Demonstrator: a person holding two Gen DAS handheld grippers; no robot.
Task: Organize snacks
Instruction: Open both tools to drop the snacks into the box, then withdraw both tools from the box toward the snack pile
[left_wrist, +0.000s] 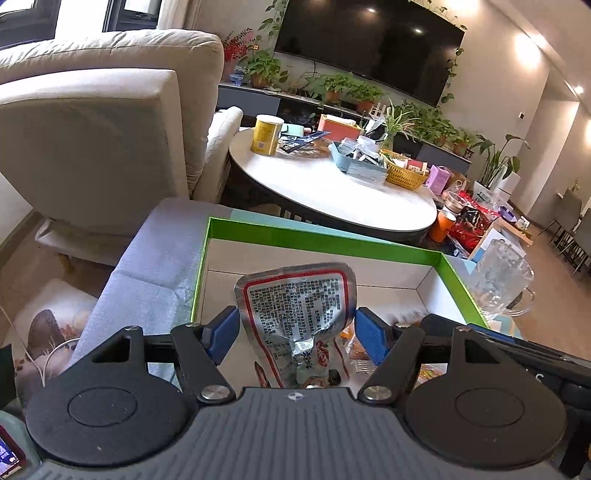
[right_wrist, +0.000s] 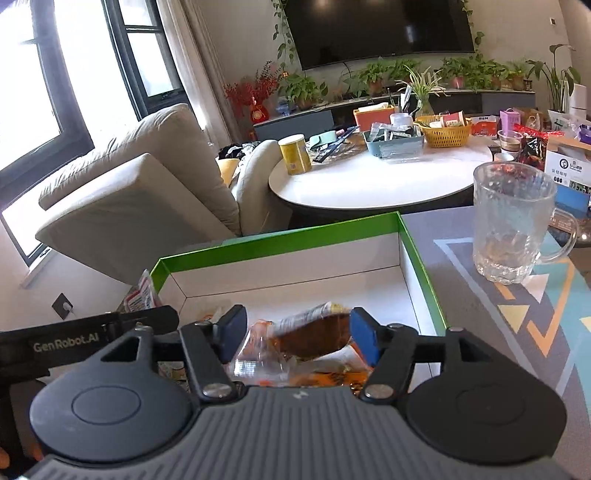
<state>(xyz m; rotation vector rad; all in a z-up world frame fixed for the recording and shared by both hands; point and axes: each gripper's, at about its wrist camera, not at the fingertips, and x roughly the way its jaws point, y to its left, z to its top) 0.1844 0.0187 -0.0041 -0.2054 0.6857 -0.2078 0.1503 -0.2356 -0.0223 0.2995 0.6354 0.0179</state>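
The step in hand looks like dropping snack packets into the green-rimmed box (left_wrist: 317, 240): best to let each packet fall well inside the white walls, then lift straight up so no pad drags a wrapper out. In the left wrist view, the left gripper (left_wrist: 295, 332) sits low at the frame's centre, angled down over the box's near edge, its 2 blue pads spread with the silver foil packet (left_wrist: 295, 295) upright between them; whether the pads touch its edges is hard to tell. In the right wrist view, the right gripper (right_wrist: 295, 330) also tilts down into the box, jaws spread and clear of the brown snack packet (right_wrist: 314, 332), which lies on other wrappers at the box's near end. A glass mug (right_wrist: 513, 225) stands at right, outside the box.
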